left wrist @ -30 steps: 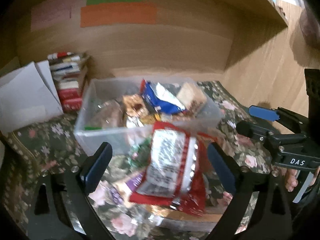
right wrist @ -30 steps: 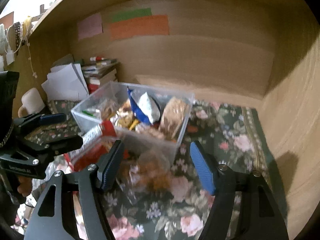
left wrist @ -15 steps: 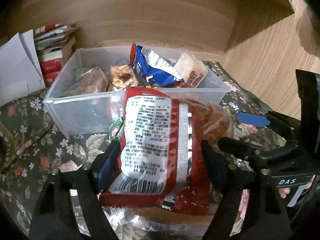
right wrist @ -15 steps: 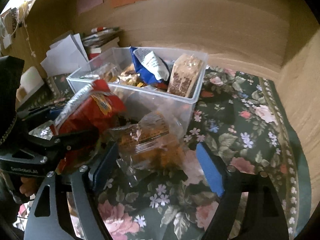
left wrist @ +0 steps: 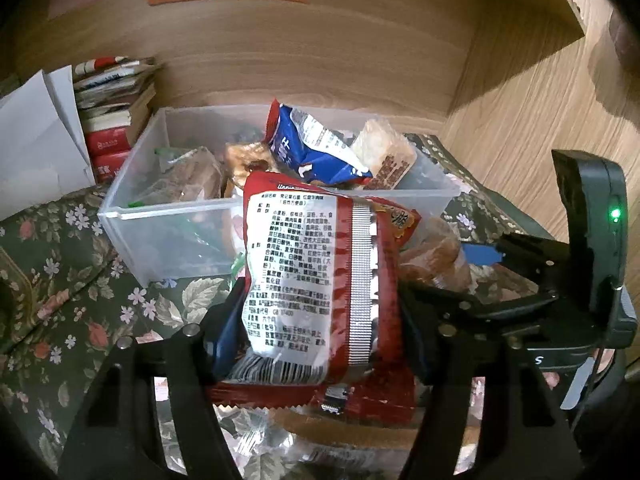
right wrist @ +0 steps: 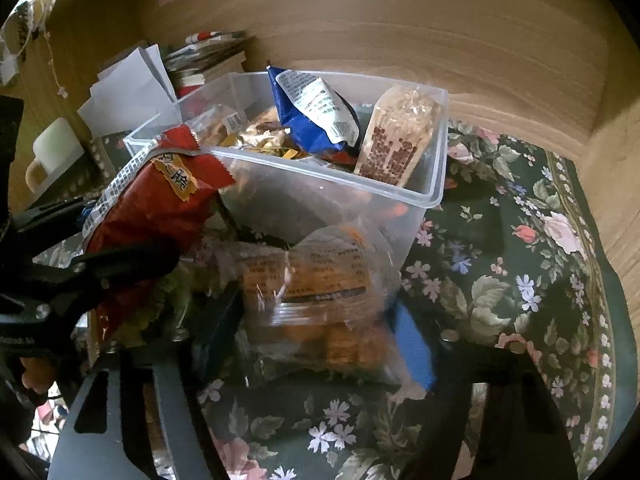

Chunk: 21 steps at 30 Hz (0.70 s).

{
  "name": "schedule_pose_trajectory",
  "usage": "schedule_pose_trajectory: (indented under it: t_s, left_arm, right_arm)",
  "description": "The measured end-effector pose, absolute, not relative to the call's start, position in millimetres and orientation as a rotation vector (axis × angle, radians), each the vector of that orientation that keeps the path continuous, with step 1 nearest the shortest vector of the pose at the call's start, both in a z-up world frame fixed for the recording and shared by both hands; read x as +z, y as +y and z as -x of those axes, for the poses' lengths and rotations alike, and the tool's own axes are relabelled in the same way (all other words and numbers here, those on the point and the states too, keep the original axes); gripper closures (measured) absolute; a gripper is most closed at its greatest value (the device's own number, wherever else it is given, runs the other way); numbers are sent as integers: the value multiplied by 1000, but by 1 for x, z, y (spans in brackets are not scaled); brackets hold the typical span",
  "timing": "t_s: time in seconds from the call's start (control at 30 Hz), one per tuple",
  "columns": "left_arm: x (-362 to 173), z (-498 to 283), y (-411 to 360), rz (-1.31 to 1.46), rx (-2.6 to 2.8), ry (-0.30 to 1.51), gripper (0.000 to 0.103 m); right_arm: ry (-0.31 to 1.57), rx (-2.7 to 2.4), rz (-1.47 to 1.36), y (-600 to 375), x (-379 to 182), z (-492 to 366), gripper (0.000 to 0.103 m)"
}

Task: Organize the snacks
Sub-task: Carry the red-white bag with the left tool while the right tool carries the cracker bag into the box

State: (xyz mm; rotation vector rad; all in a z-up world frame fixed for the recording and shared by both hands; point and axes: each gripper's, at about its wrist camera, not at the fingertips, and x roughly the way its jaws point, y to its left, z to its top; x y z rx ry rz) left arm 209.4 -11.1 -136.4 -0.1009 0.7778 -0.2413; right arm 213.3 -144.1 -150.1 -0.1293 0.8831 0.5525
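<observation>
Left wrist view
Step in hand: the left tongs carry a red snack packet toward the clear plastic bin; a judgement from how it is raised in front of the near wall.
Left tongs: narrowed onto the packet, one finger pressing each side, pinching its lower half.
Packet's place: upright, just before the bin, not yet inside.
Next move: lift over the rim, then release among the blue bag and other snacks.

Right wrist view
Step in hand: the right tongs grip a clear bag of orange snacks beside the bin's near corner.
Right tongs: closed in on the bag, fingers against its sides.
Bag's place: over the floral surface, close against the bin wall.
Next move: raise it clear of the rim; the left packet crowds nearby.
</observation>
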Motion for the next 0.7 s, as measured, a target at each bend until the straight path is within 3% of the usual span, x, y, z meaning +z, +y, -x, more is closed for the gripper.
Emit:
schedule_pose_trajectory:
  t_s: [0.23, 0.7]
  left_arm:
    - [-114, -199, -1, 101, -220, 719, 38]
    - [-67, -197, 25, 106, -135, 613, 38]
  right_arm:
    - [857, 536, 129, -150, -140, -200, 53]
    - [677, 506, 89, -162, -73, -183, 53]
